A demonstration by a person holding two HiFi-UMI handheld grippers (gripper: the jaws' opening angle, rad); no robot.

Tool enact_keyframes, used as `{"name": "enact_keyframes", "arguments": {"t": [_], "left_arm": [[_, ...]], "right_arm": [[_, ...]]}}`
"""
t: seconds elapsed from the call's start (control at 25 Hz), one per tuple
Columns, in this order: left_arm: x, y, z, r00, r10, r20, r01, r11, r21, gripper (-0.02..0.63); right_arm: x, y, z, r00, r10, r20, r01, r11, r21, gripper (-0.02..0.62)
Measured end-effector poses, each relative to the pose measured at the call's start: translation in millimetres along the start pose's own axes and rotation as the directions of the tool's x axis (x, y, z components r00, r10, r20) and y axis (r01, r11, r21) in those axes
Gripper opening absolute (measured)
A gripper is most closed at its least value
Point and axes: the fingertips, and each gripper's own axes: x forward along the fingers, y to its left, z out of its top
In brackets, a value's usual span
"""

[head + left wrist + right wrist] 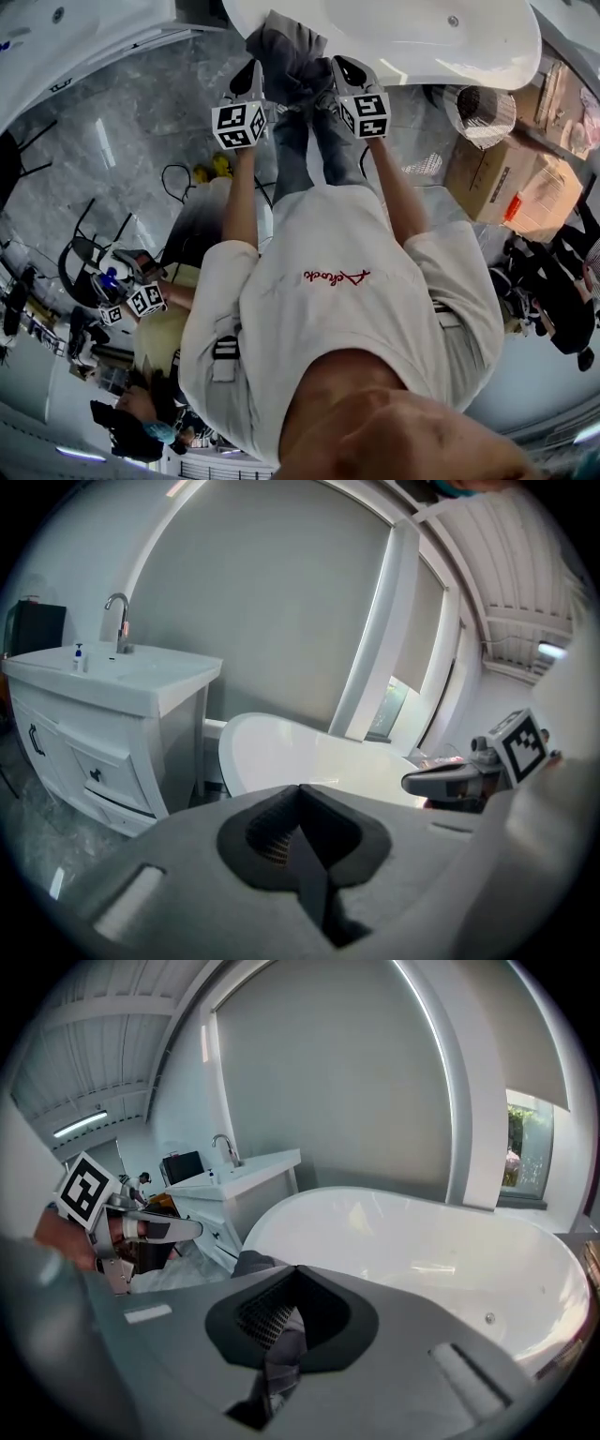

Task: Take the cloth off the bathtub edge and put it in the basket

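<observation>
Inspecting the cloth (286, 52) first: dark grey, soft, bunched into thick folds. Located at the near rim of the white bathtub (422, 42), directly between the tips of the left gripper (253, 70) and the right gripper (342, 67). Could not settle whether it rests on the rim or hangs just clear of it. Confirmed in the right gripper view as a dark grey lump against the tub edge, just beyond the jaws.

Found the right gripper clenched on the cloth, with a grey fold pinched between its pads and running down the slit. Found the left gripper's jaws closed tight together. Noted only a dark strip in its slit, and could not tell whether that is fabric.

Turning to containers. Checked the bathtub interior: plain white and glossy, with 1 small round fitting on the inner wall. Located 1 wire-mesh basket (483, 112) standing on the grey marbled floor (141, 122) near the tub's right end, well apart from the cloth. Could not make out any contents through the mesh. Recorded 1 cardboard box (492, 169) just beside the basket, bearing an orange label, contents not visible. Recorded 1 white vanity (112, 696) with a chrome tap in the left gripper view, left of the tub.
</observation>
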Motion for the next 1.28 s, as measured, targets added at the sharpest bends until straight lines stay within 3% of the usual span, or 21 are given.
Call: {"name": "enact_keyframes", "arguments": {"t": [0.4, 0.6, 0.64, 0.68, 0.84, 0.96, 1.08, 1.28], "left_arm": [[32.0, 8.8, -53.5, 0.992, -0.033, -0.118, 0.032, 0.999, -0.015, 0.003], [47.3, 4.6, -69.2, 0.981, -0.081, -0.178, 0.078, 0.997, -0.024, 0.188], [50.5, 3.7, -72.7, 0.977, -0.09, -0.193, 0.087, 0.996, -0.021, 0.24], [54.1, 3.4, -77.0, 0.973, -0.098, -0.209, 0.096, 0.995, -0.021, 0.295], [69.8, 11.9, -92.8, 0.96, -0.097, -0.264, 0.094, 0.995, -0.026, 0.444], [79.1, 20.3, -99.1, 0.954, -0.102, -0.281, 0.093, 0.995, -0.047, 0.476], [86.9, 25.4, -106.9, 0.948, -0.122, -0.294, 0.103, 0.991, -0.08, 0.489], [98.1, 28.6, -113.7, 0.938, -0.185, -0.294, 0.142, 0.977, -0.161, 0.52]], "right_arm": [[32.3, 4.8, -50.2, 0.996, 0.035, -0.085, -0.027, 0.996, 0.087, 0.006], [51.2, 10.2, -57.9, 0.989, 0.091, -0.118, -0.069, 0.982, 0.176, 0.013], [56.4, 13.1, -58.7, 0.985, 0.116, -0.126, -0.09, 0.976, 0.197, 0.131], [62.0, 16.0, -59.4, 0.981, 0.143, -0.133, -0.111, 0.969, 0.221, 0.178], [85.0, 18.4, -61.9, 0.969, 0.201, -0.144, -0.154, 0.946, 0.284, 0.306], [103.4, 19.7, -67.7, 0.958, 0.235, -0.162, -0.175, 0.933, 0.315, 0.408], [118.6, 19.7, -74.5, 0.946, 0.261, -0.192, -0.186, 0.922, 0.34, 0.439], [136.0, 13.1, -79.8, 0.923, 0.304, -0.234, -0.208, 0.909, 0.361, 0.433]]}}
